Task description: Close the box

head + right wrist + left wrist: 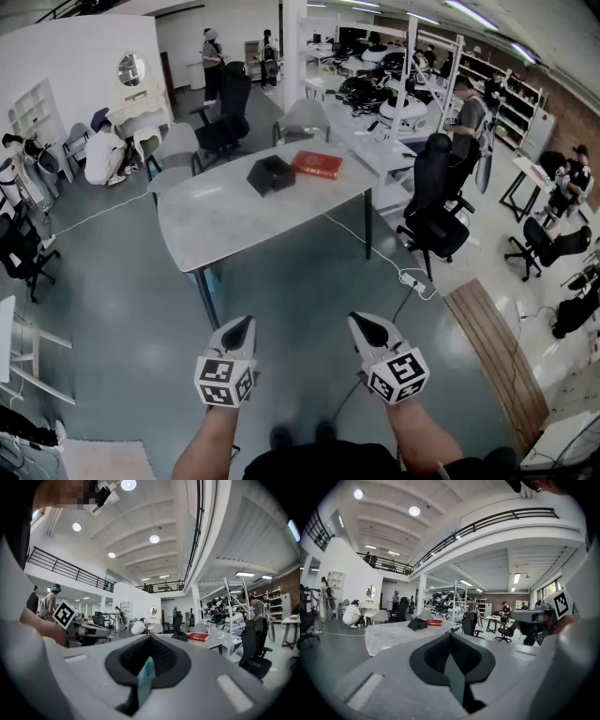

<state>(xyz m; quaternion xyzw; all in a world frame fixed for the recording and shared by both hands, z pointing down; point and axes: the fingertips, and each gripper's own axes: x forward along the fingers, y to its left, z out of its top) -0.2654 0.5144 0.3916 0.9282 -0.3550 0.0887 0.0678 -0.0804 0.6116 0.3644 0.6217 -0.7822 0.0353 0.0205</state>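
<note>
Low in the head view, left gripper [242, 330] with fingers clenched tight together, nothing between them. Level with it on the other side, right gripper [364, 326], fingers likewise pressed shut and empty. Both held out over the grey-green floor [281, 281], well apart from the table [220, 225], tips aimed toward it.

On the far half of the grey table, near its far edge, black box [271, 173], set cornerwise, top apparently open though small at this range. Flat just beside it on the right, red book [317, 164]; touching or not, impossible to tell.

In the left gripper view, beyond the closed fingers, the same black box [417, 624] and red book [434, 622] side by side far off on the table. In the right gripper view, black box [179, 636] left of the red book [198, 637], equally distant past the shut fingers.

Across the floor from under the table, white cable [375, 248] down to a power strip [417, 278]. Right of the table, black office chair [436, 202]; behind the far edge, grey chair [305, 120]. Far left, person in white [101, 155], crouching near a white dresser [141, 108]. At lower right, wooden floor strip [492, 352] running diagonally.
</note>
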